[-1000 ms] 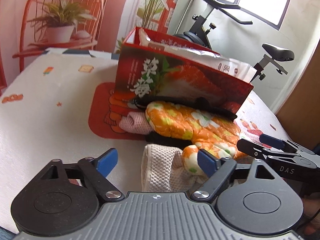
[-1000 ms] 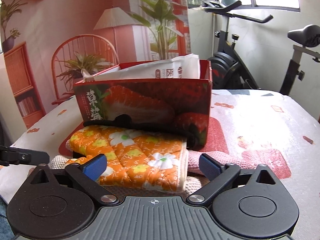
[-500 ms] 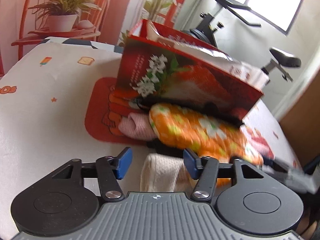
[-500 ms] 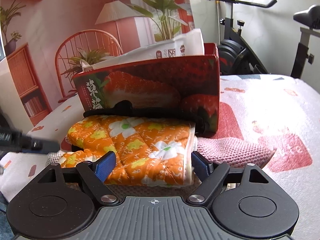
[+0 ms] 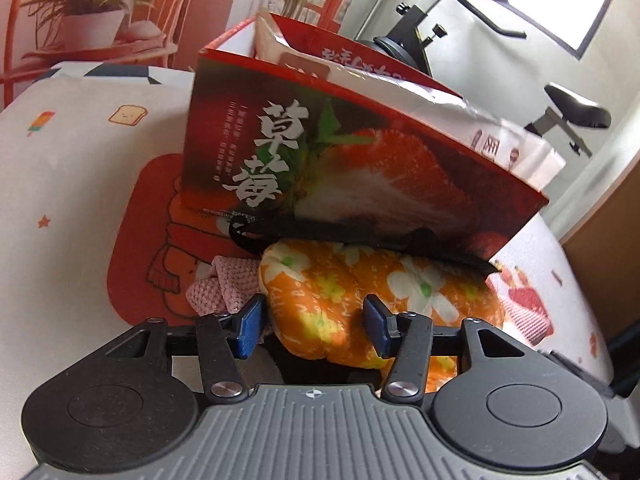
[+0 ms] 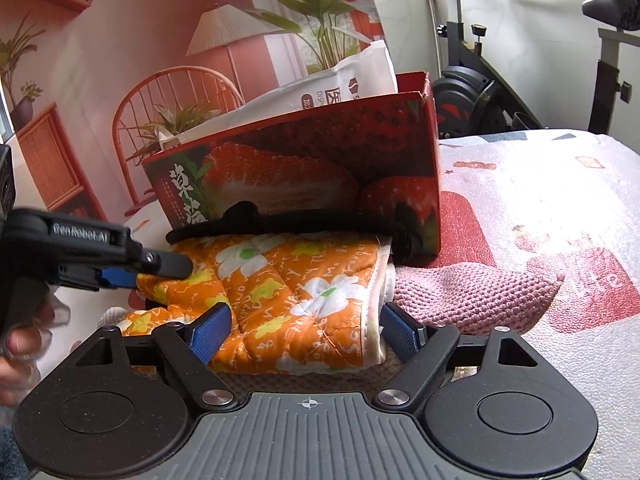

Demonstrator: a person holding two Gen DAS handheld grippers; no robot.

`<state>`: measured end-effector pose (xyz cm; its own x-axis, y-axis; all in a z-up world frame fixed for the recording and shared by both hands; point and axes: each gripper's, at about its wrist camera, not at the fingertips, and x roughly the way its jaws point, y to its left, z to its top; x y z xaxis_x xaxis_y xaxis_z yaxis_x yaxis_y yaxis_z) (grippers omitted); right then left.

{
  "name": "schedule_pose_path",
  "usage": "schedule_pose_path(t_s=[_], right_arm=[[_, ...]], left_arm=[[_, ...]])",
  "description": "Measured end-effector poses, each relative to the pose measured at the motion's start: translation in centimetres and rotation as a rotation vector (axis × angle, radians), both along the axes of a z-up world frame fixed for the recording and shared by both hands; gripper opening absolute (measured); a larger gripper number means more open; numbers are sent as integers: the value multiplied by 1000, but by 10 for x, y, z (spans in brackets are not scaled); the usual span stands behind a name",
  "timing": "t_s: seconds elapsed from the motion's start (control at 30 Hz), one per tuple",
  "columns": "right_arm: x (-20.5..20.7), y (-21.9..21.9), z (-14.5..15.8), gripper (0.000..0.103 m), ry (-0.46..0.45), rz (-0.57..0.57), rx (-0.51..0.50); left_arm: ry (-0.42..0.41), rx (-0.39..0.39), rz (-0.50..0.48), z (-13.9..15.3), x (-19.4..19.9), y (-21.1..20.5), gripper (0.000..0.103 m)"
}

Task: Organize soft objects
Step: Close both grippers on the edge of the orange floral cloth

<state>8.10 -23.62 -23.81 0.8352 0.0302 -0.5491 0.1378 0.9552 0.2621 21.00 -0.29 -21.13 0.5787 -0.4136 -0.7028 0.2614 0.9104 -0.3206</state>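
Observation:
An orange flowered oven mitt (image 5: 400,280) (image 6: 288,280) lies on a heap of soft things in front of a red strawberry box (image 5: 360,168) (image 6: 300,176). My left gripper (image 5: 314,328) is closing on the mitt's rounded end, its pads pressing the padding; from the right wrist it shows side-on (image 6: 156,272). My right gripper (image 6: 304,334) spans the mitt's cuff end, a pad against each side. A black strap (image 5: 360,240) (image 6: 300,218) lies along the mitt's far edge against the box. A pink knitted cloth (image 5: 218,284) (image 6: 472,292) sits underneath.
A white plastic package (image 6: 340,88) sticks out of the box. A beige knit cloth (image 6: 110,314) peeks out under the mitt. A person's hand (image 6: 20,344) holds the left gripper. The patterned tablecloth (image 5: 72,184) stretches left, and an exercise bike (image 5: 568,116) stands behind.
My left gripper moved forward from the beige cloth to the mitt's rounded end and its jaws narrowed on it. My right gripper dropped onto the cuff end and narrowed a little.

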Motion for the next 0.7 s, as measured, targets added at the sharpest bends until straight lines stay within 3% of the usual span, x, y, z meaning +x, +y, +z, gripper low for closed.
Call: schedule_pose_path(t_s=[0.07,0.2,0.3,0.53,0.7], right_arm=[[1,0,0,76,0,-2,4],[2,4,4,60,-5,14,-19],[0,7,8,52,-14,19,-43],[-7,7,20,33,-43,2,-77],[-14,18,32,26,-70,31,-123]], left_arm=[[-8,-2,0,0,-1,0,53],[-47,18,-15,3,-6,-3,32],[-92,49,-33,8,-14,-7,24],[-147,70,-29,20,-38,-7,20],[-179,56,-25,28,-52,-3,20]])
